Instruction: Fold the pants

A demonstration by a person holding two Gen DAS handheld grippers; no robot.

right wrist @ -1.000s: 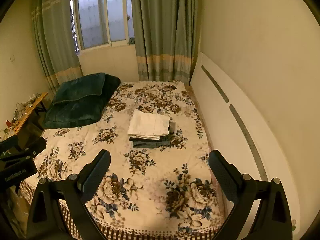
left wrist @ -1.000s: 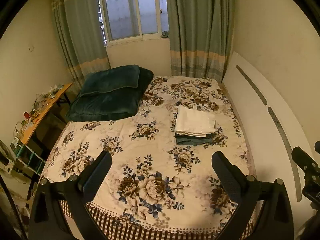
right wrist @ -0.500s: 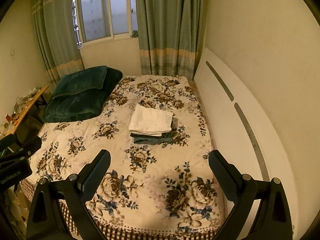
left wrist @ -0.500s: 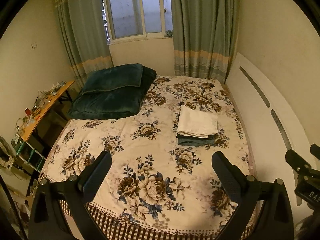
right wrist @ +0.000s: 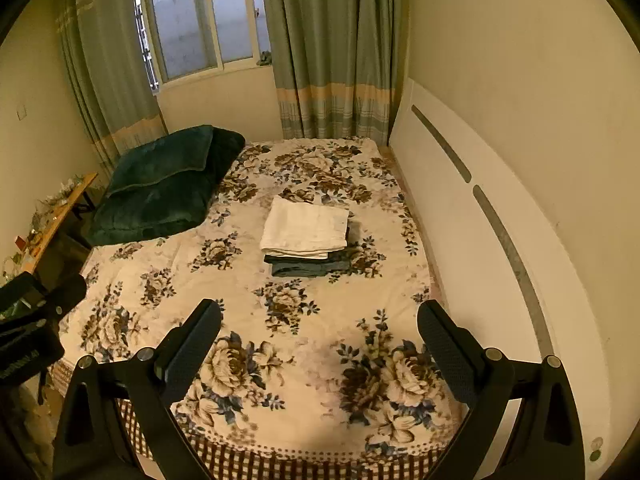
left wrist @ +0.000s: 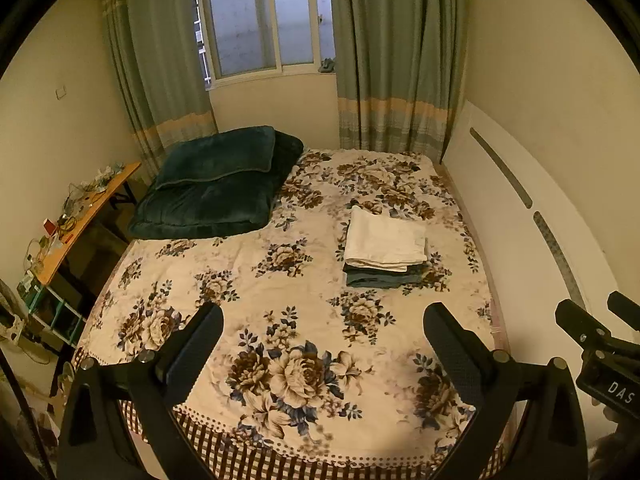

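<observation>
A stack of folded clothes lies on the floral bed [left wrist: 280,320]: folded white pants [left wrist: 384,242] on top, darker grey-blue folded garments [left wrist: 380,278] beneath. The stack also shows in the right wrist view, white pants [right wrist: 306,228] over dark garments [right wrist: 310,266]. My left gripper [left wrist: 322,344] is open and empty, held above the foot of the bed, well short of the stack. My right gripper [right wrist: 318,340] is open and empty too, over the bed's [right wrist: 280,380] near end. Each gripper shows at the edge of the other's view.
A dark green folded quilt [left wrist: 216,188] lies at the bed's far left. A cluttered wooden side table [left wrist: 80,216] stands left of the bed. A white headboard panel [left wrist: 520,220] leans along the right wall. Curtains and a window are behind.
Both grippers have drawn back and tilted slightly, so the bed and stack sit a little lower and farther in view. Both stay open and empty.
</observation>
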